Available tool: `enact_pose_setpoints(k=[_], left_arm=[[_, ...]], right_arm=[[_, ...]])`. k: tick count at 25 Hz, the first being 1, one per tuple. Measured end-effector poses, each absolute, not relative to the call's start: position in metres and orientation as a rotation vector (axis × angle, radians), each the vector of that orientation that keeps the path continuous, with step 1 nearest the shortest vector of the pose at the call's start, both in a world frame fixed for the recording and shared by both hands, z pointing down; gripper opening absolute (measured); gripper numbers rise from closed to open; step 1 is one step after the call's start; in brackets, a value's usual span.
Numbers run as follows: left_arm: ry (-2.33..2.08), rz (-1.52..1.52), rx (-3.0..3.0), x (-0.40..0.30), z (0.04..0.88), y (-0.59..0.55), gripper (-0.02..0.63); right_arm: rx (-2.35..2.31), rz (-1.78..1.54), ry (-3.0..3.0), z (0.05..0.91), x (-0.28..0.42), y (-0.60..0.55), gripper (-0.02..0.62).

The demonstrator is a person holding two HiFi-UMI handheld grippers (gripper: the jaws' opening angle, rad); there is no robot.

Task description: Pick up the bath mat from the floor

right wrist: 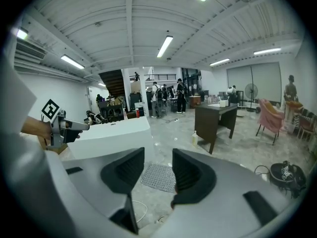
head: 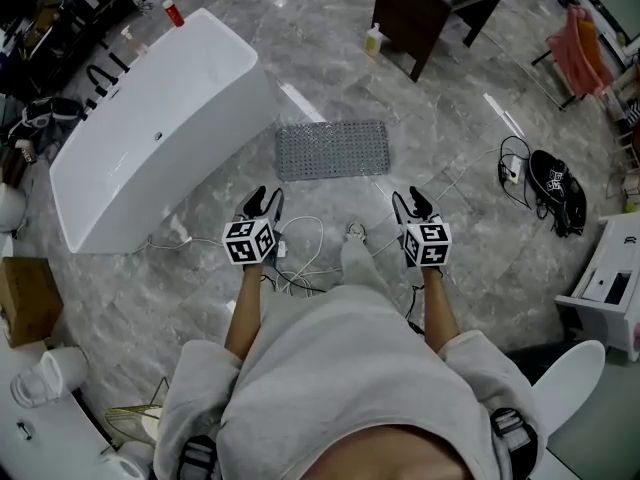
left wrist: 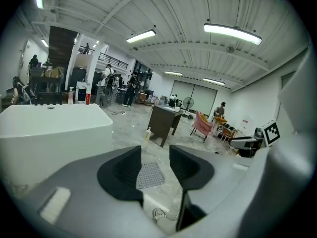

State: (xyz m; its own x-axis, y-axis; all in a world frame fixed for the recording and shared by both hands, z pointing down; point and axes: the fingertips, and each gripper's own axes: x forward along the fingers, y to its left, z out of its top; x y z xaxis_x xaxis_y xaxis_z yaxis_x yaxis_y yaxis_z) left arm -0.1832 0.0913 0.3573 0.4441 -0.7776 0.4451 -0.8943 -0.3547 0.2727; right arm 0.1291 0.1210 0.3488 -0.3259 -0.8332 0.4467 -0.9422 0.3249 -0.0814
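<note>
A grey studded bath mat lies flat on the marble floor, just right of the white bathtub. My left gripper and right gripper are held side by side at waist height, well short of the mat. Both are open with nothing between their fingers. The mat shows through the gap of the left gripper in the left gripper view. It appears again as the mat beyond the right gripper in the right gripper view.
A dark wooden cabinet stands behind the mat with a bottle at its foot. White cables lie on the floor at my feet. A black bag and a power strip sit at the right. People stand far back.
</note>
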Motion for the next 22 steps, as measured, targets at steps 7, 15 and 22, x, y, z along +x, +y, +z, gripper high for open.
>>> enact_pose_setpoints(k=[7,15,22], left_arm=[[-1.447,0.327,2.197,-0.164,0.350,0.025,0.179],[-1.488,0.336,2.156,-0.150,0.348,-0.055,0.179],[-1.516,0.354,2.119,-0.137,0.355,-0.108,0.179]], right_arm=[[1.562,0.493,-2.277,0.350,0.157,0.050,0.170],[1.522,0.496,-2.298,0.346,0.177,-0.044,0.170],[1.493,0.507,-2.306,0.353,0.195,-0.105,0.170]])
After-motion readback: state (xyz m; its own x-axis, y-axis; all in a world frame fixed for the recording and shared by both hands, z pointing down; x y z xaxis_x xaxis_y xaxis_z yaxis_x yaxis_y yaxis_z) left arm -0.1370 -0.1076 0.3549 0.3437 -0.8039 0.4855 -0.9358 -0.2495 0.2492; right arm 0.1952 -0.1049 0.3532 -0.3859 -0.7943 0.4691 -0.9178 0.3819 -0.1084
